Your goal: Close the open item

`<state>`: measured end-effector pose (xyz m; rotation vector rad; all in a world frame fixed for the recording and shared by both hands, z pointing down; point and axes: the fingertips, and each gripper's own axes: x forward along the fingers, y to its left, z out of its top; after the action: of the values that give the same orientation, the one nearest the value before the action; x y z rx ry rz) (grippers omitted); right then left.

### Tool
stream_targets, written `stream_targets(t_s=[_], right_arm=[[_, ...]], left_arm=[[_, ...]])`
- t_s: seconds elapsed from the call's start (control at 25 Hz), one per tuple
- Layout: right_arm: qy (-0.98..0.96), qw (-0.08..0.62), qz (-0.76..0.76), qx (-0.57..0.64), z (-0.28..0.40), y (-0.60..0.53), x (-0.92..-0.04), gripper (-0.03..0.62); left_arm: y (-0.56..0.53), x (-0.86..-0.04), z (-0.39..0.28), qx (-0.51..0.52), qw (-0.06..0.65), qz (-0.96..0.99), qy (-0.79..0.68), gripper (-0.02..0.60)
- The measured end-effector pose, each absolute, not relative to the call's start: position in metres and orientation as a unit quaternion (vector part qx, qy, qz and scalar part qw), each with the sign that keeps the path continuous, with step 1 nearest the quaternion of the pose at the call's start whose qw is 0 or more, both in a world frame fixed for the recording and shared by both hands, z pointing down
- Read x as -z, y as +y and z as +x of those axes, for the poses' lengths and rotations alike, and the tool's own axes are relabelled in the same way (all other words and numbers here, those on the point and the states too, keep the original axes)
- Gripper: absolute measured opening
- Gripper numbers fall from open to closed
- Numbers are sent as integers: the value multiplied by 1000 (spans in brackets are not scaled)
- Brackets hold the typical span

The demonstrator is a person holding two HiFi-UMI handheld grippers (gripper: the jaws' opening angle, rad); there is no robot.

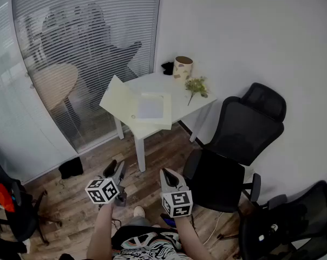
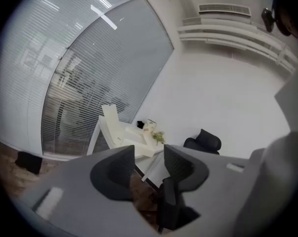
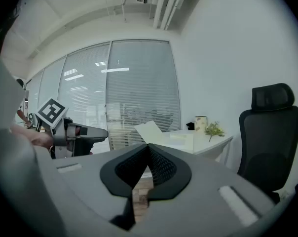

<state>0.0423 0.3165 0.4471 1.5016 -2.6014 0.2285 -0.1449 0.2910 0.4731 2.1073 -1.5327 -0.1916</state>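
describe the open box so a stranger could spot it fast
Find the small white table by the blinds. The box lies at its near edge; unlike the cup and flower sprig behind it, it is flat and cream with its lid raised.

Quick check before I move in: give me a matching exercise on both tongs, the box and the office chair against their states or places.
Things:
1 left tongs
2 right tongs
3 box
4 office chair

States or places:
A lid raised, on the table
B shut, empty
C on the floor beside the table
D open, empty

Pairs: 1-D, 2-B, 3-A, 4-C.
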Motion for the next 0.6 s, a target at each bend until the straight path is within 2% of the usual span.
stream_targets(t_s=[0.16, 0.28, 0.4, 0.6], right_arm=[[-861, 69, 499, -75, 42, 316, -450, 0], [-860, 67, 499, -80, 44, 317, -452, 0], [-863, 49, 496, -88, 45, 315, -445, 0], [-864, 36, 492, -95, 45, 304, -442, 0]], left_arm=[[292, -464, -144, 90, 250, 794, -546, 200], [297, -452, -147, 63, 178, 803, -565, 91], [299, -440, -148, 52, 125, 815, -563, 91], [290, -456, -159, 23, 138, 788, -600, 94]])
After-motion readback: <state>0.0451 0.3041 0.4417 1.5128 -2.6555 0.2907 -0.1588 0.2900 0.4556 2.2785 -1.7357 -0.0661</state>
